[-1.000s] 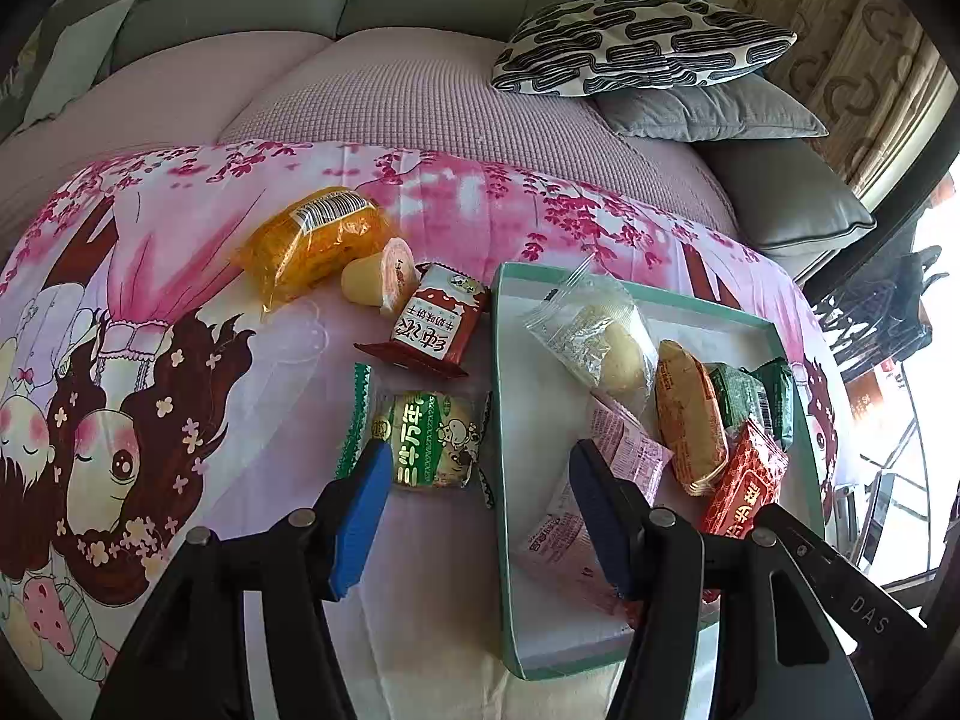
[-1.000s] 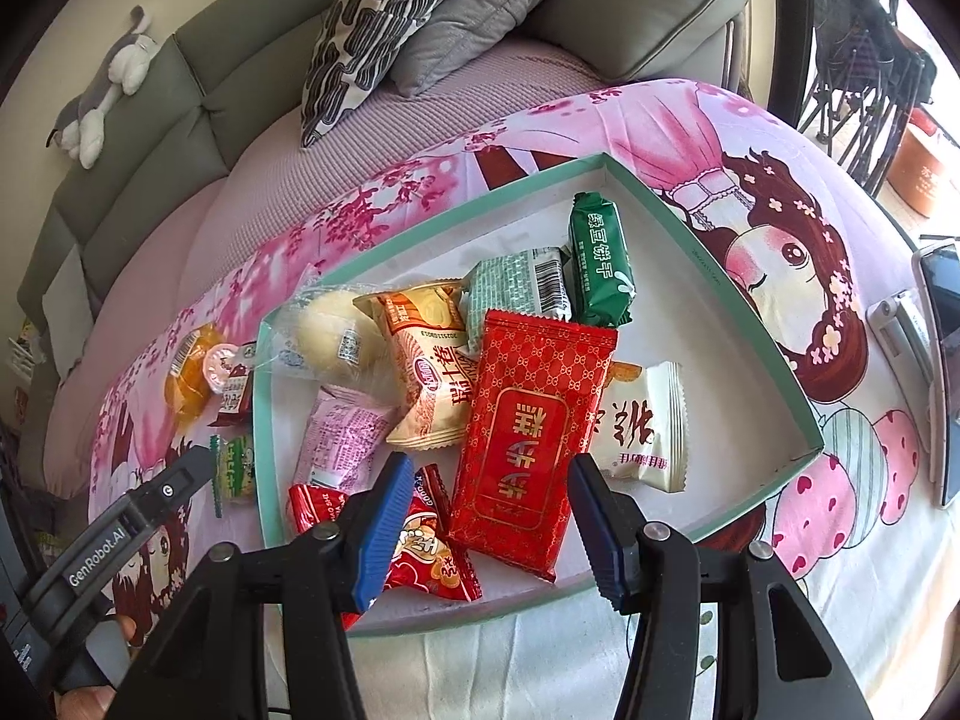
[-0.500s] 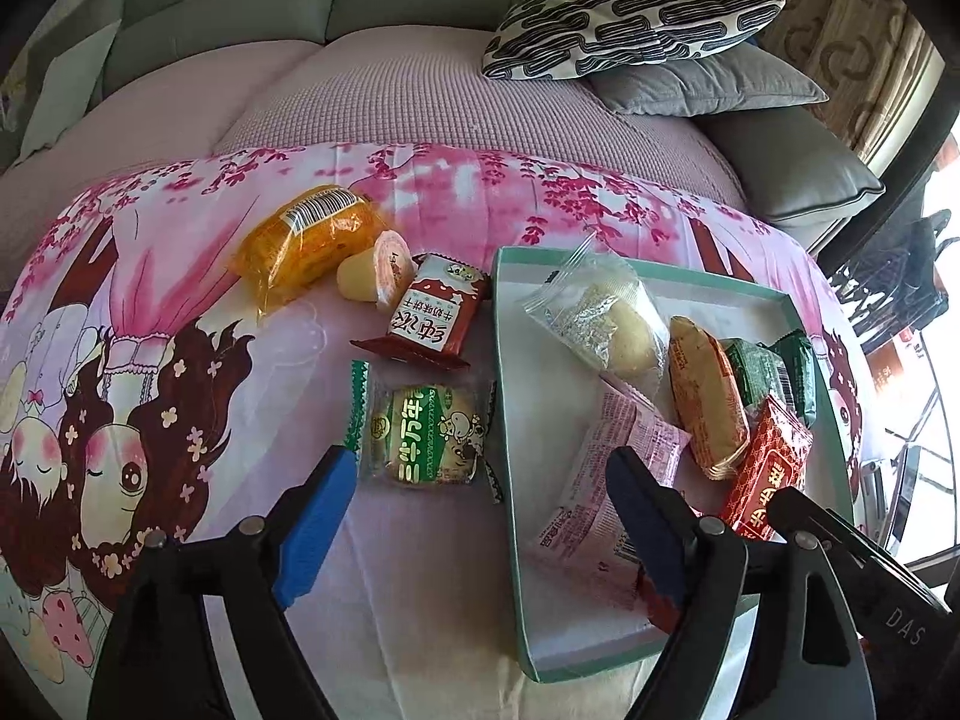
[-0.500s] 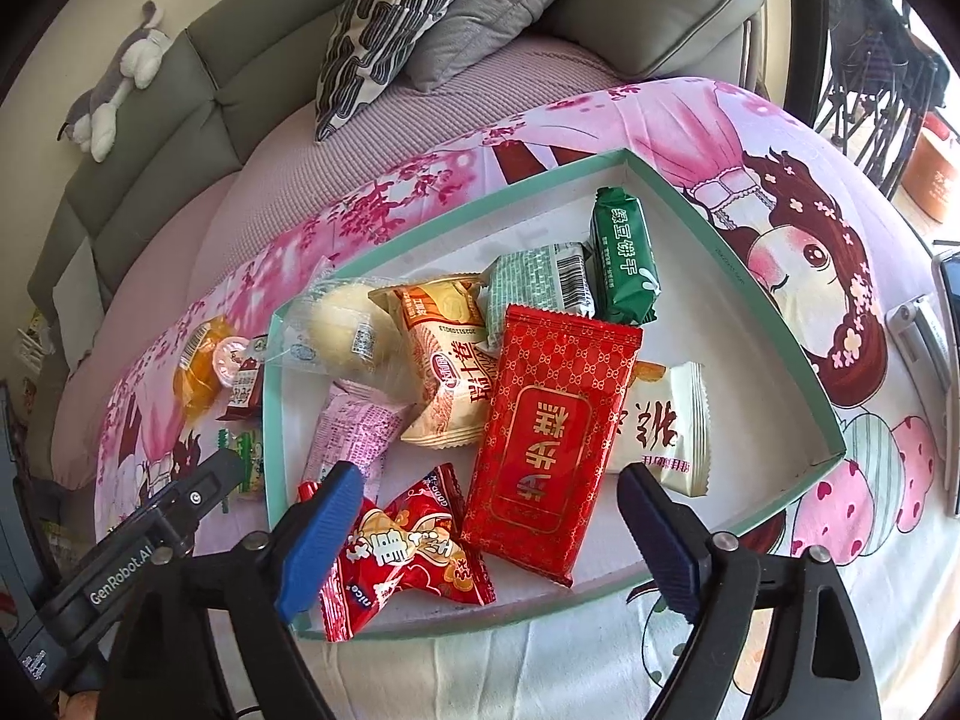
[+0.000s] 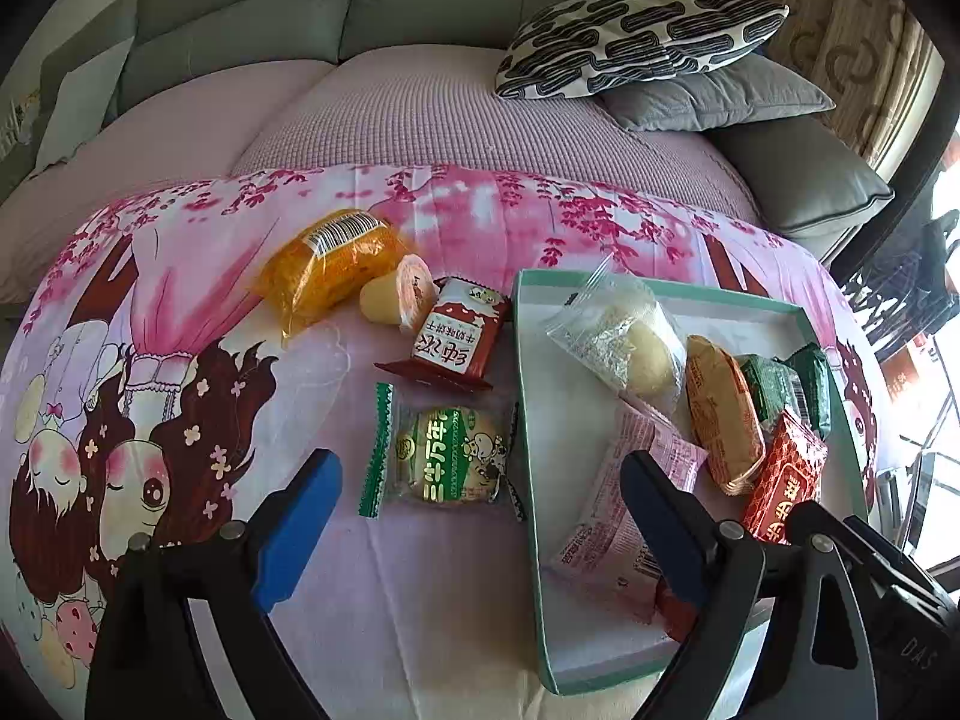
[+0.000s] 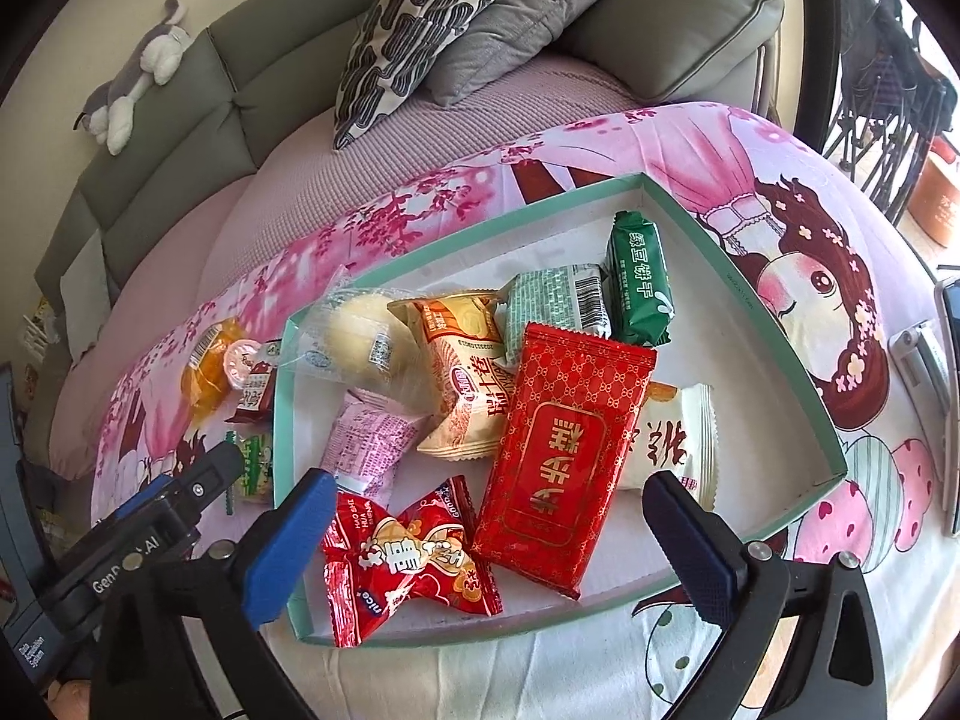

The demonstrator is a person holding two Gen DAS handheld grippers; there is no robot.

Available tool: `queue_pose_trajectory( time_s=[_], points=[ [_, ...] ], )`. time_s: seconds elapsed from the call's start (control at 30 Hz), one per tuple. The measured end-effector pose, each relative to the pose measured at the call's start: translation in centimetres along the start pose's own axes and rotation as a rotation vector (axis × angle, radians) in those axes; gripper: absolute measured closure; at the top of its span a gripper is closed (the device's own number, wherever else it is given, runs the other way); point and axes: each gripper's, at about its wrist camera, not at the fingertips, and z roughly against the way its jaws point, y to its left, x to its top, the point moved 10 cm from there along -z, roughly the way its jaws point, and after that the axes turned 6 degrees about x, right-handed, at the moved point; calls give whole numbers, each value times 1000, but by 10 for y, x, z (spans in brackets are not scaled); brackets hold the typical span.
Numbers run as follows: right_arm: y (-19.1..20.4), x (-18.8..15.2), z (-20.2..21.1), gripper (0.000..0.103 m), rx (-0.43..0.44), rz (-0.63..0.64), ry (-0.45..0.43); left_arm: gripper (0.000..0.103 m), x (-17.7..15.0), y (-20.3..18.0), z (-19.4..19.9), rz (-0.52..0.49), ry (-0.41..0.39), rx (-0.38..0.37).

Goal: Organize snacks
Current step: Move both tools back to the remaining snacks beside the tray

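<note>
A white tray with a teal rim point(image 5: 527, 420) lies on the pink cartoon cloth and holds several snack packets. My left gripper point(image 5: 478, 461) hovers over the tray's left rim, jaws opening with nothing gripped. Below its gap a green round-cake packet point(image 5: 450, 456) rests outside the tray, with a red-and-white packet point(image 5: 459, 336), a jelly cup point(image 5: 399, 300) and an orange packet point(image 5: 330, 264) beyond. My right gripper point(image 6: 487, 483) hangs over the tray's near end point(image 6: 480, 240), jaws opening and empty, above a small red packet point(image 6: 408, 558) and a large red packet point(image 6: 570, 450).
A sofa with a patterned pillow point(image 5: 636, 36) and grey cushions point(image 6: 660, 18) runs along the back. A plush toy point(image 6: 132, 78) sits on the sofa back. A phone point(image 6: 951, 408) lies at the cloth's right edge. Bare cloth stretches left of the loose snacks.
Both grippers' jaws have spread much wider apart. The small red packet, half hidden behind the right gripper's left finger before, now lies in full view. Neither hand has shifted.
</note>
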Motion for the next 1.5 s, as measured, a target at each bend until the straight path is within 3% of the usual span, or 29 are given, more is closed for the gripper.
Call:
queue_pose_trajectory(
  time_s=[0.27, 0.4, 0.53, 0.83, 1.07, 1.27, 1.4, 1.5],
  points=[
    [15, -4, -5, 0, 5, 40, 9, 9, 13, 32, 6, 62, -53, 129],
    [25, -4, -7, 0, 10, 61, 5, 9, 17, 65, 8, 142, -50, 227],
    [37, 0, -7, 0, 10, 77, -15, 9, 19, 91, 7, 146, -44, 297],
    [89, 1, -15, 0, 40, 198, -28, 9, 10, 128, -3, 236, 38, 266],
    [139, -14, -39, 1, 70, 315, 15, 9, 2, 140, -18, 221, 106, 243],
    [157, -24, -68, 16, 56, 372, 78, 9, -15, 150, -44, 214, 194, 247],
    [164, -30, -84, 29, 45, 397, 109, 9, -18, 158, -49, 229, 204, 253],
    [171, -33, -90, 32, 46, 426, 120, 9, -17, 161, -49, 231, 200, 249]
  ],
)
